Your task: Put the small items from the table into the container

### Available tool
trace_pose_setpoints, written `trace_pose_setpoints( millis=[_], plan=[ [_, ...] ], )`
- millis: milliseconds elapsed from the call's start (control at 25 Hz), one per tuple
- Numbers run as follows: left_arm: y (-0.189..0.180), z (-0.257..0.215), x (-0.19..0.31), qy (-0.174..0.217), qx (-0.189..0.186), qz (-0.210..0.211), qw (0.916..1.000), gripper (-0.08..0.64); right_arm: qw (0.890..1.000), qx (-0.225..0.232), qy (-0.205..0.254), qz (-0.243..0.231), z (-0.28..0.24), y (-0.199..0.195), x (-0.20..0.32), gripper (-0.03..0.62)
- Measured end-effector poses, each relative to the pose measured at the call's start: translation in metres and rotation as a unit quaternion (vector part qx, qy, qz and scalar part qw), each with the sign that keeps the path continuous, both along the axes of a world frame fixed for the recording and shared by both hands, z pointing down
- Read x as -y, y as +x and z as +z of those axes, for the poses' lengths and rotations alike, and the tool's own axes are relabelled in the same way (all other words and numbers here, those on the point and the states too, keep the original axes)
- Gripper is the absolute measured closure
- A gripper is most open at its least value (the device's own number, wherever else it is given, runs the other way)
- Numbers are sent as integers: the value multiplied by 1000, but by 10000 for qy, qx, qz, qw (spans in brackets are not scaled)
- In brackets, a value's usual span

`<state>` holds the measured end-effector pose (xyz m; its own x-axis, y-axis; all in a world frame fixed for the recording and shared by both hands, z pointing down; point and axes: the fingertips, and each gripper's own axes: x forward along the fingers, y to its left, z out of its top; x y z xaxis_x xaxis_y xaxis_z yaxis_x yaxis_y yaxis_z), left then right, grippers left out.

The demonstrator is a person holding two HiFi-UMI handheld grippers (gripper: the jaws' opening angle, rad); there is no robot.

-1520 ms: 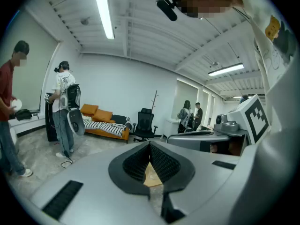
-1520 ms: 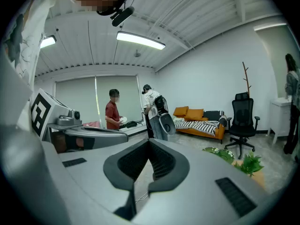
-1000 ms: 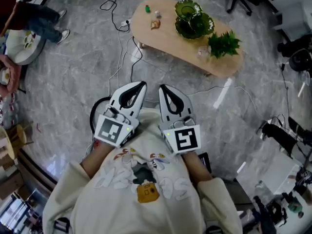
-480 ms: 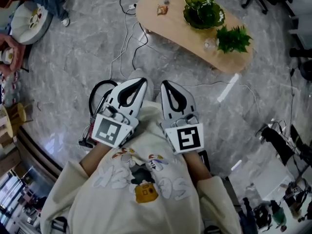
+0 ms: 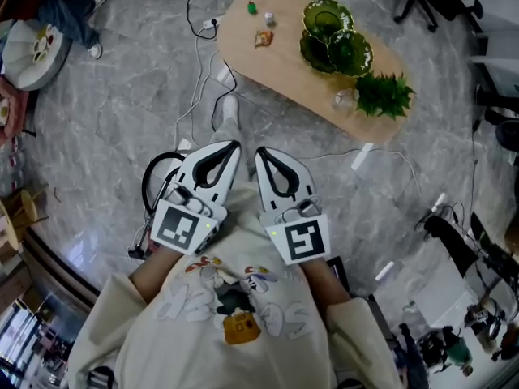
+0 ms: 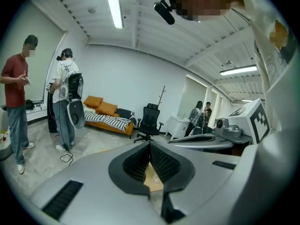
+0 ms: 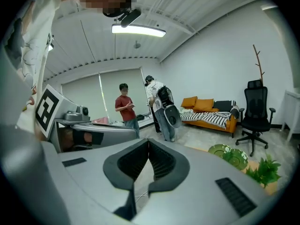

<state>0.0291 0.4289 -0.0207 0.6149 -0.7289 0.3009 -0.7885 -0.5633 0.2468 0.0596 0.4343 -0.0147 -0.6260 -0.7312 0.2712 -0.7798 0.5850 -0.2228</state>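
Floor: grey marble-look tile, glossy.
Table: low, pale smooth wood, long rounded bean shape.
Sweatshirt: cream, soft, cartoon print on the chest.
Left gripper & right gripper: hard white plastic shells tapering to a point. Each has a marker cube at the rear (black squares on white), e.g. the left one's. In the left gripper view the pads are black and ribbed.
Green dishes: the container. Glassy, leaf-like w/ scalloped rims, overlapping, near mid-table.
Plant: spiky green foliage at the table's right end, w/ a clear glass piece just beside it.
Small items, all at the table's left end, apart from the dishes: green bit, white bit, orange-brown crinkly piece.

Counts: 1 table, 2 dishes (right gripper view shows them side by side), 1 plant, 3 small items, 2 grippers.

Grippers: both fully closed, tips meeting, nothing between the jaws and touching nothing. Held side by side just in front of the chest, well apart from the table. None of the small items is in the dishes yet.
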Motion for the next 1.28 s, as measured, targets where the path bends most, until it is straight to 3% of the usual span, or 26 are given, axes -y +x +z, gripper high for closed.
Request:
trace_pose_setpoints(
  millis=[320,520,680,1040,1280],
  plan=[
    [-52,-12,104,-76,-196,396,9990,551,9993,-75,-41,369,-23,-46,110,587],
    [-74,-17,146,-123,-287,579,9978,551,9956,-192,69,918,-34,-55,161,586],
    [-82,-19,176,-104,-225,726,9971,551,9947,-189,64,1012,-42,-63,187,586],
    [-66,-12,212,-202,-146,601,9979,551,9986,-117,-64,508,-45,-59,221,586],
    [-52,3,230,-395,-42,467,9981,551,9992,-377,-96,-12,-26,-46,235,586]
  ],
)
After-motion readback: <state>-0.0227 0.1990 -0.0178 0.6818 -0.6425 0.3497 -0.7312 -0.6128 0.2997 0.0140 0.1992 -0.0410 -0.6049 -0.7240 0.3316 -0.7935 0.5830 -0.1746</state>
